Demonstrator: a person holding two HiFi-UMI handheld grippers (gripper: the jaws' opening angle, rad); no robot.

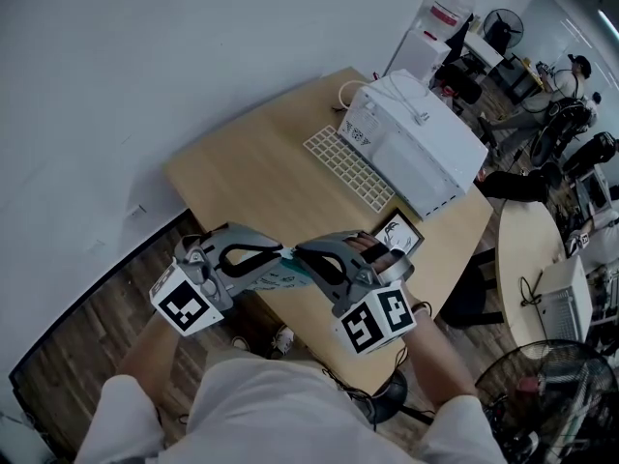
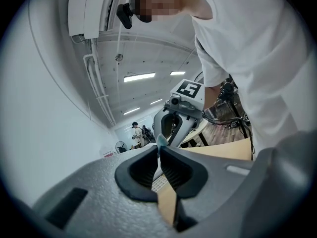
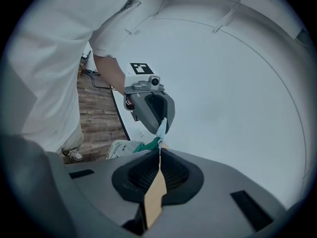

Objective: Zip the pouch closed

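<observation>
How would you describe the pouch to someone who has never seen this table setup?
Find the light wooden table. Over its near edge, the grey left gripper and right gripper meet. The floppy teal-and-white pouch pinched between them is the only soft thing there.

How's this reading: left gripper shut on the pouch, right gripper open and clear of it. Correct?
Not quite. The left gripper is shut on the pouch, but the right gripper is not open or clear of it. Its jaws are closed on the pouch's other end, as the right gripper view shows.
</observation>
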